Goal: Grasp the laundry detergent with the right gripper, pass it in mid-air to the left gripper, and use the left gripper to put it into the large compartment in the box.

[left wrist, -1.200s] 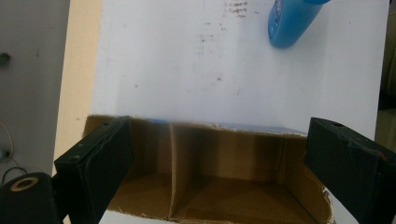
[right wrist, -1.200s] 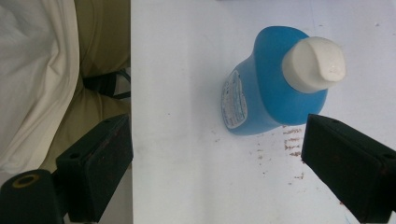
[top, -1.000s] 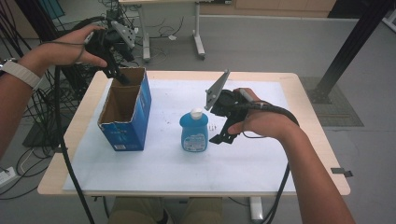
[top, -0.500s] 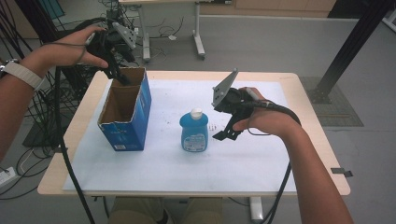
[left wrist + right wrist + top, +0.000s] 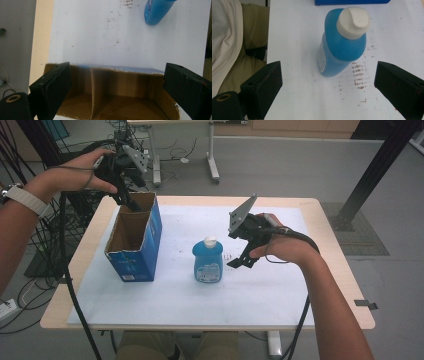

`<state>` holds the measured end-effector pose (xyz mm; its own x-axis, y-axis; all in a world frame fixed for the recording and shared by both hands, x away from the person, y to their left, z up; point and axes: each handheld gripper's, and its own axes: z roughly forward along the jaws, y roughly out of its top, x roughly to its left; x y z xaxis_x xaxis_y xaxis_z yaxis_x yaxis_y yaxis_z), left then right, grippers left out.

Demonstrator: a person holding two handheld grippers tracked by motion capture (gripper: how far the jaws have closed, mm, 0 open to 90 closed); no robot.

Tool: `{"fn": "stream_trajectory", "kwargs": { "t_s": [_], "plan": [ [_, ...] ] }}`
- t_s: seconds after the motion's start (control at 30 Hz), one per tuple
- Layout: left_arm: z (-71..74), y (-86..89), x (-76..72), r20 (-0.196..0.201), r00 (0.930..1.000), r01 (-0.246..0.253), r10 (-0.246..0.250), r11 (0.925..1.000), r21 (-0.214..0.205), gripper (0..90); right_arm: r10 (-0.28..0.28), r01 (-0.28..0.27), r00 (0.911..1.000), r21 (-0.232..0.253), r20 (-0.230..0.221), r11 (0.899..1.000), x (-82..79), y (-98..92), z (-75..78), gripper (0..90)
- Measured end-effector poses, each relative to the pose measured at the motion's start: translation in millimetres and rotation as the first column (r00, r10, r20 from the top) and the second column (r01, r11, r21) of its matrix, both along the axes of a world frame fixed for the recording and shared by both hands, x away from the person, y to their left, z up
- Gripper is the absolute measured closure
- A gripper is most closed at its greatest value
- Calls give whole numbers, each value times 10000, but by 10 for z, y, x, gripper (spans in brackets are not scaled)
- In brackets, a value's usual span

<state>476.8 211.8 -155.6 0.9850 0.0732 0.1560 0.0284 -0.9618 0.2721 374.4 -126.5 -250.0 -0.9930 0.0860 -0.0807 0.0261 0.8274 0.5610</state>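
Blue bottle (image 5: 208,261) stands just ahead of the wide-open, empty right gripper (image 5: 239,260); a clumsy nudge could topple it.

so the open blue cardboard box (image 5: 134,240) sits on the left of the white-topped wooden desk (image 5: 280,305), with the upright blue plastic bottle (image 5: 208,261) just right of it, apart

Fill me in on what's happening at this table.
A person works with a gripper in each hand. The left gripper hangs open at the far rim of the open cardboard box, its jaws either side of that wall without pinching it. The right gripper, also open, sits beside the blue bottle with the white cap, aimed at it but apart. The bottle stands upright on the white table cover.
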Motion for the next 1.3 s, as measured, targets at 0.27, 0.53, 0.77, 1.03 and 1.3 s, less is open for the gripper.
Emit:
{"fn": "stream_trajectory", "kwargs": {
  "t_s": [0.27,0.53,0.77,1.03,1.3],
  "plan": [
    [-6,-11,-2,17,10000,-8,8,10000,2,91,-14,15,10000,243,-44,9997,108,-33,-89,77],
    [-7,-5,0,27,10000,-52,52,10000,5,91,19,-15,10000,532,-85,9986,188,-41,-169,72],
    [-16,-2,12,22,10000,-71,71,10000,28,91,67,-60,9999,566,-123,9984,229,-23,-224,69],
    [-19,-2,14,24,10000,-97,97,9999,56,91,31,-17,9998,696,-210,9976,277,-4,-298,62],
    [-16,7,12,35,9999,-118,117,9999,66,91,-33,55,9996,790,-279,9969,288,-2,-360,62]
  ]
}}
